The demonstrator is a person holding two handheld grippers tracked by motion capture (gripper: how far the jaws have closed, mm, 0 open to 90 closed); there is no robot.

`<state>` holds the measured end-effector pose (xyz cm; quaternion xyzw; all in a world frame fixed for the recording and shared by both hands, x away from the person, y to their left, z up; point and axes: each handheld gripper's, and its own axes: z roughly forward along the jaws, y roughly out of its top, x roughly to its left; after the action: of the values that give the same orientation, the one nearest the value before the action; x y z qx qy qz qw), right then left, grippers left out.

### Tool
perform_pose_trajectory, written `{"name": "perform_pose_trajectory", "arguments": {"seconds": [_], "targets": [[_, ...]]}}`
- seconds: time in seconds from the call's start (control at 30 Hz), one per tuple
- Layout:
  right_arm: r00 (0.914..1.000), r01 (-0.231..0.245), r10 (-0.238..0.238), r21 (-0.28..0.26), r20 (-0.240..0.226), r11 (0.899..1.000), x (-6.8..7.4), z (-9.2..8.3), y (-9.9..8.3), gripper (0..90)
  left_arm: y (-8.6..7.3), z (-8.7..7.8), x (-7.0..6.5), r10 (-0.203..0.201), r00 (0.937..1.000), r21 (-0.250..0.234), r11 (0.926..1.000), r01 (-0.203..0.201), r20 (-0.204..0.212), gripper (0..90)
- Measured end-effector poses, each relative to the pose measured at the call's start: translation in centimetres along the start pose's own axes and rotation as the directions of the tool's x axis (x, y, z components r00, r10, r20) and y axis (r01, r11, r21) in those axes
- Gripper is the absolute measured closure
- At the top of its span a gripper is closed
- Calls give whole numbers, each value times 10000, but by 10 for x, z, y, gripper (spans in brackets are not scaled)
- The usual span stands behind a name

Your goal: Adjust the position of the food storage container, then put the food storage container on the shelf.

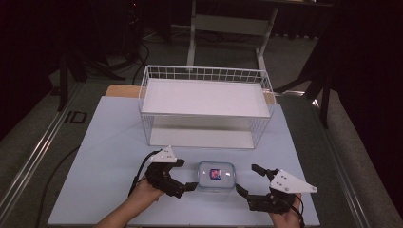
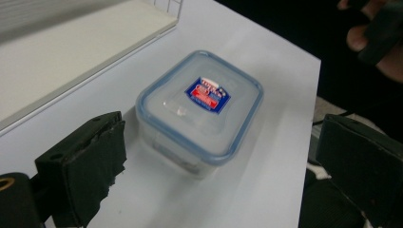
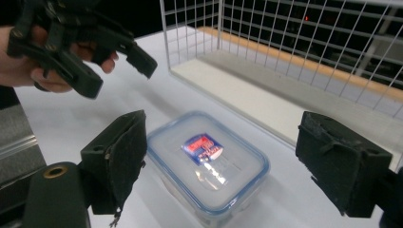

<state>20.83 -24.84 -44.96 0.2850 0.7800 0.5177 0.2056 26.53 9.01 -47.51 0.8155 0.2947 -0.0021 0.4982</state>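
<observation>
Lidded container [image 1: 216, 176] between wide-open left gripper [image 1: 182, 175] and right gripper [image 1: 248, 179], wire basket [image 1: 205, 74] behind.

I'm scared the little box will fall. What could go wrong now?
The container sits near the table's front edge, so a nudge from the open left gripper or right gripper could slide it off. Gripped from one side only, its smooth lid might slip. Lifted toward the wire basket, it could bump the rim.
</observation>
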Motion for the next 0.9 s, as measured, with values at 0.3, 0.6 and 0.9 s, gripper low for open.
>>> {"name": "perform_pose_trajectory", "arguments": {"seconds": [0.3, 0.6, 0.9], "targets": [[9919, -1260, 1233, 1195, 294, 9848, -18, 14, 7, 114, 3, 19, 11, -1098, 9939, 360, 9933, 1102, -118, 38], [9284, -3689, 3701, 1998, 326, 9078, -42, 38, 1, 111, -3, 41, 24, -2497, 9682, 535, 9671, 2488, 116, 38], [7946, -5671, 6071, 3510, -50, 7451, -58, 65, -23, 135, -16, 59, 38, -4707, 8820, 1263, 8766, 4643, 244, 40]]}}
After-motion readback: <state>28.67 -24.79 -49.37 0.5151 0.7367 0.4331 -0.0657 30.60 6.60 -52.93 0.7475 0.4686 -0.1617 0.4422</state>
